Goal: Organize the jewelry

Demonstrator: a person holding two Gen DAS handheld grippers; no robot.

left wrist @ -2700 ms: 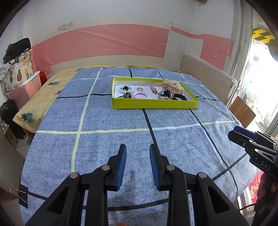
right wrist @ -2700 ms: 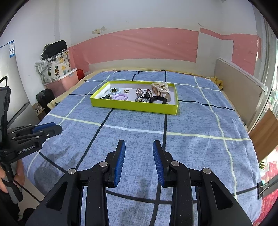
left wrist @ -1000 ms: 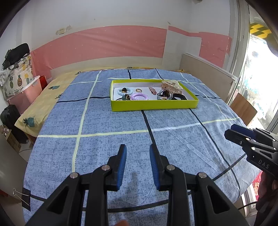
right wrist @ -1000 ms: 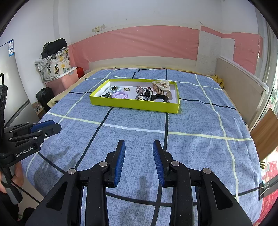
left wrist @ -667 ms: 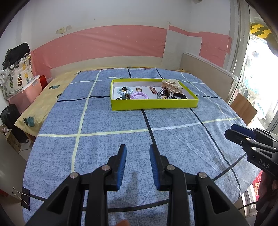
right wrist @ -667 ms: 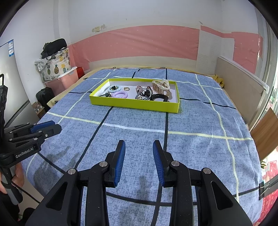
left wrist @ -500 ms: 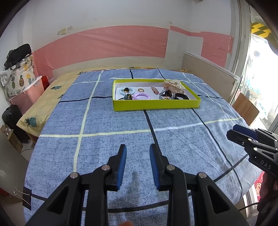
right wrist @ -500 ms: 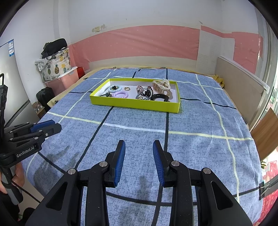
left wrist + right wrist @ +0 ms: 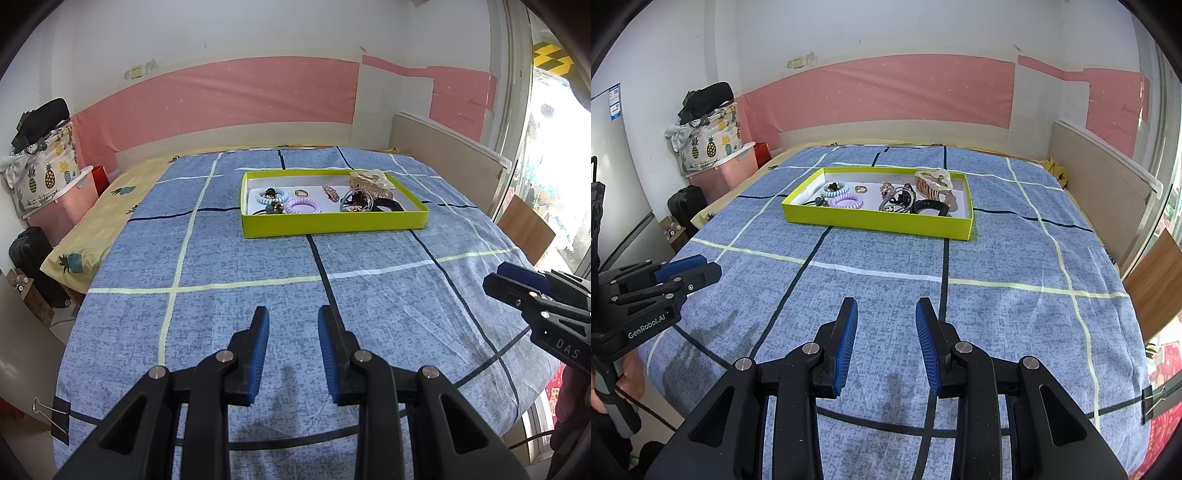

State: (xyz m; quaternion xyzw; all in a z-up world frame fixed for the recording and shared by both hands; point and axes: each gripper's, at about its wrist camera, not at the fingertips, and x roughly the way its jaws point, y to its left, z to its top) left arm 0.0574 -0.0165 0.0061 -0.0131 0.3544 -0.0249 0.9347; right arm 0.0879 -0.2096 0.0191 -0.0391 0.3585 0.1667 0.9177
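A yellow-green tray (image 9: 332, 223) lies on the blue checked bed, far ahead of both grippers; it also shows in the right wrist view (image 9: 875, 217). In it lie a purple coil hair tie (image 9: 303, 205), a light-blue coil tie (image 9: 272, 195), a gold ring (image 9: 301, 192), a beige hair claw (image 9: 371, 181), a black band (image 9: 386, 204) and tangled small pieces. My left gripper (image 9: 291, 317) is open and empty above the bed's near part. My right gripper (image 9: 885, 308) is open and empty too, beside it on the right.
A pink storage bin with a pineapple-print bag (image 9: 709, 144) stands left of the bed, with a black bag (image 9: 687, 201) on the floor. A low beige board (image 9: 443, 151) runs along the bed's right side. A window is at the right.
Both views have shifted only slightly; the tray sits a little more to the right in the left wrist view. Both grippers stay open and empty.
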